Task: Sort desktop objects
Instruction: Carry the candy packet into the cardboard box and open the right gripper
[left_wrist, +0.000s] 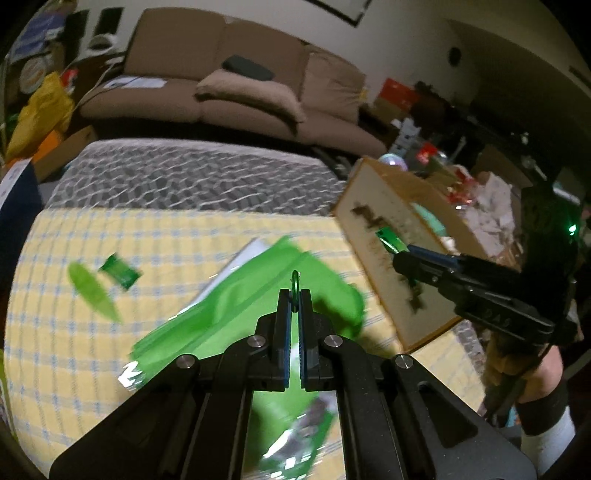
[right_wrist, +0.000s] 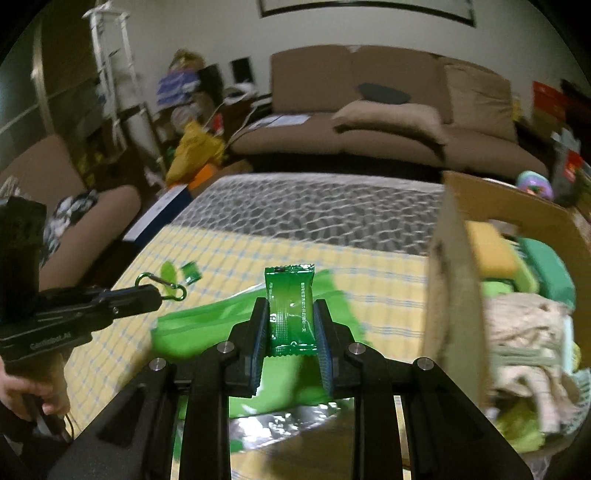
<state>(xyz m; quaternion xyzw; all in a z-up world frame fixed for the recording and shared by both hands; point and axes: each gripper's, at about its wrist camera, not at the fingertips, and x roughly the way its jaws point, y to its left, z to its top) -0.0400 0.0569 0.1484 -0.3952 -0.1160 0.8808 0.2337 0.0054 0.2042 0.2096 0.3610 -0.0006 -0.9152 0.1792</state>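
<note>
On the yellow checked cloth (left_wrist: 110, 354), far left, lies a green leaf-shaped piece (left_wrist: 92, 291), and just beside it a small green packet (left_wrist: 120, 272); near the middle a bright green bag (left_wrist: 258, 295) lies spread over some white paper (left_wrist: 242, 260); above the bag the left gripper (left_wrist: 295, 295) has its jaws drawn narrow on a green carabiner (left_wrist: 295, 286), which the right wrist view shows sticking out past the fingertips, clear of the cloth; further right the right gripper (right_wrist: 291, 325) pinches a green sachet (right_wrist: 290, 310) upright between its pads, in the air beside the cardboard box (left_wrist: 384, 254); the box stands at the cloth's right edge, with folded cloths (right_wrist: 524, 332) and sponges (right_wrist: 491, 251) inside.
</note>
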